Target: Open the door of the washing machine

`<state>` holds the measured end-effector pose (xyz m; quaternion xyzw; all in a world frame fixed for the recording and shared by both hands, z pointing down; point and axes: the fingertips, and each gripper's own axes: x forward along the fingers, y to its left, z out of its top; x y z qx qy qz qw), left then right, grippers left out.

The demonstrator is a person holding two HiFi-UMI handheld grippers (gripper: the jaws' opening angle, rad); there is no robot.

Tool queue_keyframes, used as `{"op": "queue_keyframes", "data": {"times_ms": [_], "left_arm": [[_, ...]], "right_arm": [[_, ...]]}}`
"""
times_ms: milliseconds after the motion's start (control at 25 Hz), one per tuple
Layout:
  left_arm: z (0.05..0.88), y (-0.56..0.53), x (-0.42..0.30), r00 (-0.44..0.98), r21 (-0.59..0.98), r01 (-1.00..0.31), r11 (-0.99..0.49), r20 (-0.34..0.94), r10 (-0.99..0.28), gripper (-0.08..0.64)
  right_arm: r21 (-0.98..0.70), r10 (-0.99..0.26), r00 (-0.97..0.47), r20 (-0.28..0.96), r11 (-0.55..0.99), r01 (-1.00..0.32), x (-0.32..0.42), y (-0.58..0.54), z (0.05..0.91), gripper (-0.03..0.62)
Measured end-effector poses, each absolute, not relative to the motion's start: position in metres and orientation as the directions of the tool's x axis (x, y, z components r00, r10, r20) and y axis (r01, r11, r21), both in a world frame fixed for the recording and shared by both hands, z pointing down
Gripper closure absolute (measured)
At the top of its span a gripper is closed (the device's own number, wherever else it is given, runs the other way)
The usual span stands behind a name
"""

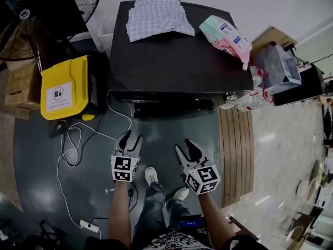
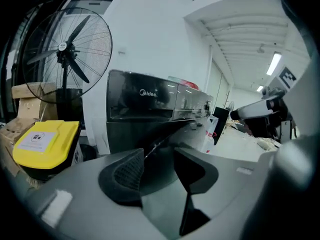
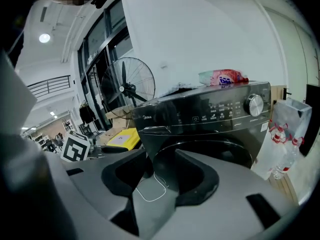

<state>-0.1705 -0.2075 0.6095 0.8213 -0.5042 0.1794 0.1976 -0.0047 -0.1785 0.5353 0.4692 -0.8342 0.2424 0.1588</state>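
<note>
The dark grey washing machine [image 1: 177,56] stands ahead of me, seen from above in the head view. Its round front door [image 3: 215,151] is closed in the right gripper view, below the control panel with a silver dial [image 3: 255,105]. My left gripper [image 1: 131,138] hangs in front of the machine's left half, open and empty. Its jaws [image 2: 159,159] frame the machine's front corner [image 2: 145,114] at a distance. My right gripper [image 1: 186,147] is level with it on the right, also open and empty. It [image 3: 162,166] points at the door's left side without touching.
A checked cloth [image 1: 156,14] and a detergent bag [image 1: 226,35] lie on the machine's top. A yellow bin [image 1: 65,87] and a standing fan [image 2: 62,51] are to the left. A white cable [image 1: 78,139] runs over the floor. Wooden slats [image 1: 237,150] and a bag of bottles [image 1: 250,100] are on the right.
</note>
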Motion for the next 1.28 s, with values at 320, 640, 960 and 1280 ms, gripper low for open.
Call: {"op": "queue_keyframes", "data": {"times_ms": [320, 640, 960, 1280], "left_arm": [[0.66, -0.232, -0.169, 0.442, 0.146, -0.89, -0.432, 0.508, -0.739, 0.374], [0.694, -0.275, -0.151, 0.507, 0.123, -0.842, -0.525, 0.511, -0.694, 0.34], [0.712, -0.293, -0.128, 0.578, 0.105, -0.773, -0.626, 0.523, -0.626, 0.293], [0.722, -0.301, -0.114, 0.594, 0.065, -0.721, -0.689, 0.57, -0.568, 0.325]], "right_arm": [[-0.266, -0.696, -0.503, 0.511, 0.428, -0.863, -0.01, -0.193, 0.575, 0.413], [-0.273, -0.69, -0.501, 0.522, 0.421, -0.865, -0.005, -0.211, 0.603, 0.413], [-0.299, -0.669, -0.506, 0.545, 0.409, -0.862, -0.001, -0.2, 0.62, 0.413], [-0.306, -0.652, -0.506, 0.565, 0.404, -0.862, 0.007, -0.19, 0.628, 0.417]]}}
